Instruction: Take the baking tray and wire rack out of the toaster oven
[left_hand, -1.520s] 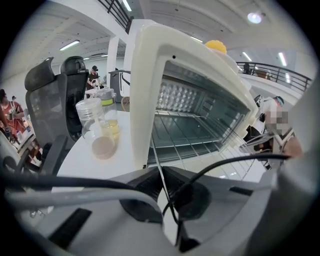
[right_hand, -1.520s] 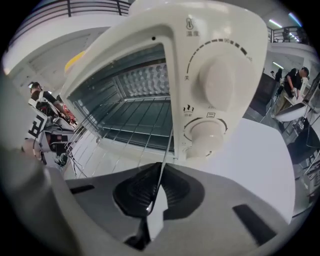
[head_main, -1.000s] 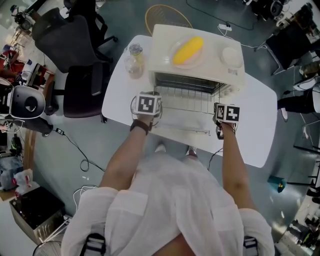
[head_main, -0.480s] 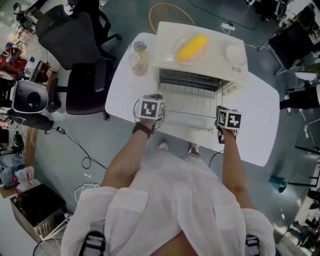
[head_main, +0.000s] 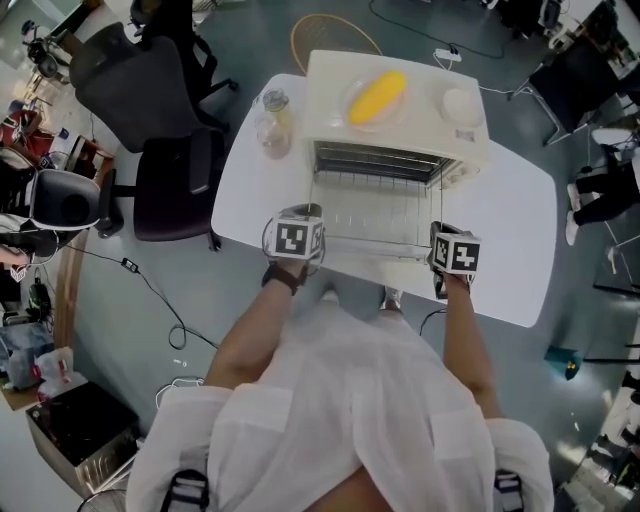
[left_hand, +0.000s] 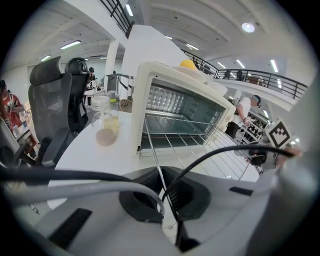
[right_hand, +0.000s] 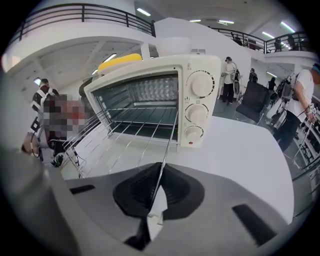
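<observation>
A: Item one, wire rack (head_main: 372, 212). How is it held?

B: It is gripped at both front corners. In the left gripper view its left side wire is seen pinched in the closed jaws of the left gripper (left_hand: 162, 175). In the right gripper view the right side wire is seen pinched likewise by the right gripper (right_hand: 158, 175).

A: Position?

B: In the head view it is found partly out of the toaster oven (head_main: 330, 95), over the white table (head_main: 510, 220).

A: Entries peculiar to one view?

B: Three knobs (right_hand: 199, 83) are shown by the right gripper view alone. The jar (left_hand: 104, 126) is not shown there. The yellow cob (head_main: 378, 96) is seen whole only from above.
</observation>
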